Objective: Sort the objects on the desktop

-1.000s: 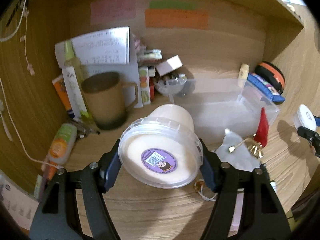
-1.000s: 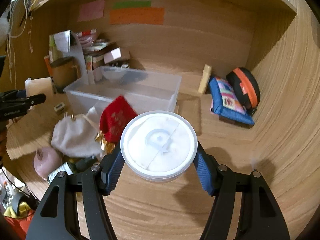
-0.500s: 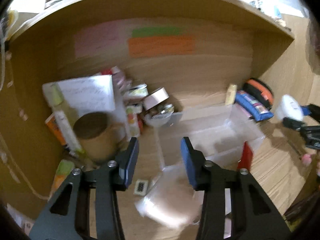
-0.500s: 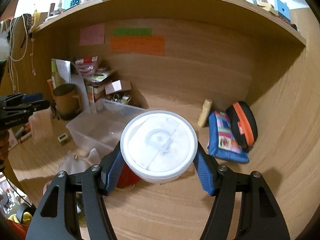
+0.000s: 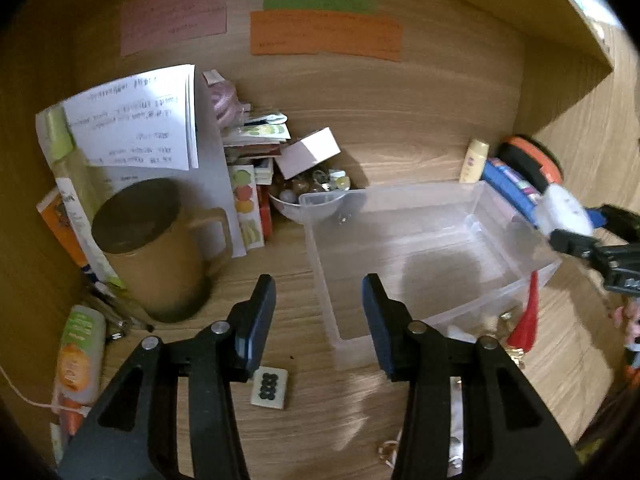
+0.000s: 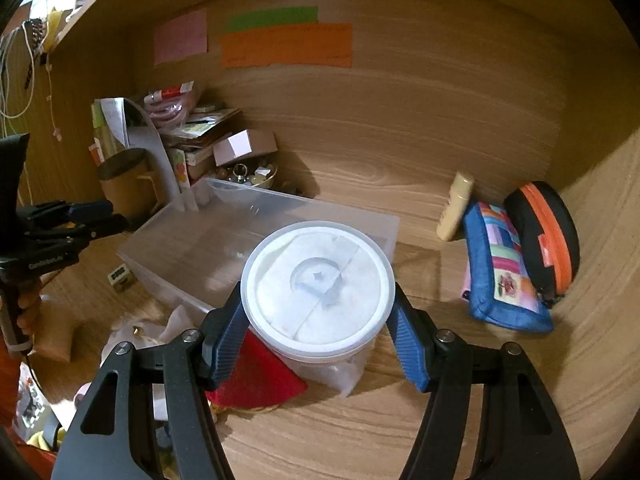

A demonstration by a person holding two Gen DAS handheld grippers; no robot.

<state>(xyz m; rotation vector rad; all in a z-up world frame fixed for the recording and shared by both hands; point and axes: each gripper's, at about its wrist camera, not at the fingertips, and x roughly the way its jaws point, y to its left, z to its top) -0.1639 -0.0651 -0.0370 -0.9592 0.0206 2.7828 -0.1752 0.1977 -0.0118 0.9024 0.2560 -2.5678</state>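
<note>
My right gripper (image 6: 318,330) is shut on a white lidded plastic tub (image 6: 318,284) and holds it above the near edge of an empty clear plastic bin (image 6: 200,240). The tub also shows at the far right of the left wrist view (image 5: 564,212). My left gripper (image 5: 319,320) is open and empty, held over the desk just left of the clear bin (image 5: 420,256). A small cream mahjong tile (image 5: 270,388) lies on the desk under its left finger.
A tan lidded mug (image 5: 156,252), papers, boxes and a bowl of trinkets (image 5: 308,192) crowd the back left. A blue patchwork pouch (image 6: 504,268), black-orange case (image 6: 544,236) and cream tube (image 6: 454,208) lie at the right. A red tassel and cloth pouch (image 6: 256,380) lie by the bin's front.
My left gripper let go of the labelled tub it held and now stands open and empty, pointing at the bin's left edge. My right gripper carried its tub forward over the bin.
</note>
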